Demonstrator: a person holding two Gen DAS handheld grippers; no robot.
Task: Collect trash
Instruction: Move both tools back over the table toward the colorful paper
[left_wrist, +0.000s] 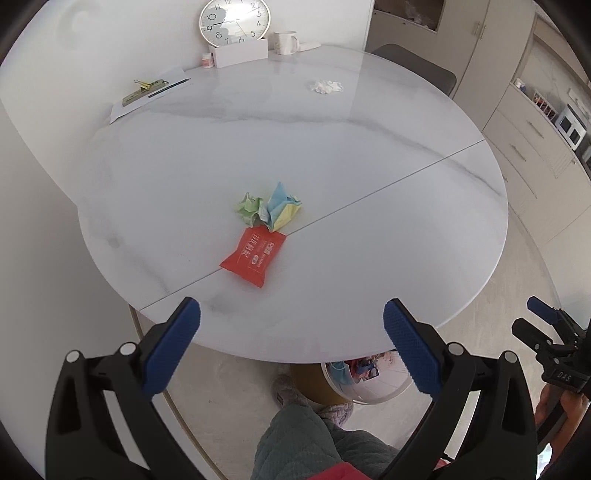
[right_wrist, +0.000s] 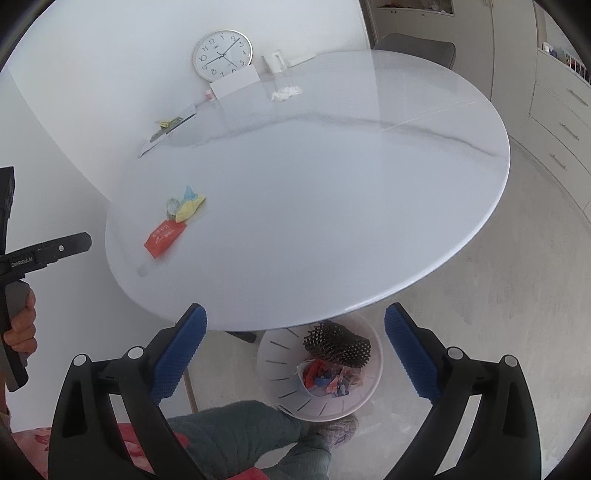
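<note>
A red wrapper (left_wrist: 254, 256) lies near the front of the round white table (left_wrist: 369, 206), touching crumpled green, blue and yellow paper (left_wrist: 269, 209). A white tissue wad (left_wrist: 325, 86) lies far back. My left gripper (left_wrist: 291, 332) is open and empty, above the table's near edge, short of the wrapper. My right gripper (right_wrist: 295, 339) is open and empty, over the white waste bin (right_wrist: 321, 369) on the floor under the table edge. The bin holds coloured scraps and black mesh. The right wrist view also shows the wrapper (right_wrist: 164, 236), the paper (right_wrist: 186, 205) and the tissue (right_wrist: 285, 93).
A clock (left_wrist: 235, 23), white box, mug (left_wrist: 286, 42), small jar, and paper with clip and pen (left_wrist: 151, 90) stand at the table's back. A grey chair (left_wrist: 417, 68) is behind. Cabinets line the right. The person's legs and slippers are below.
</note>
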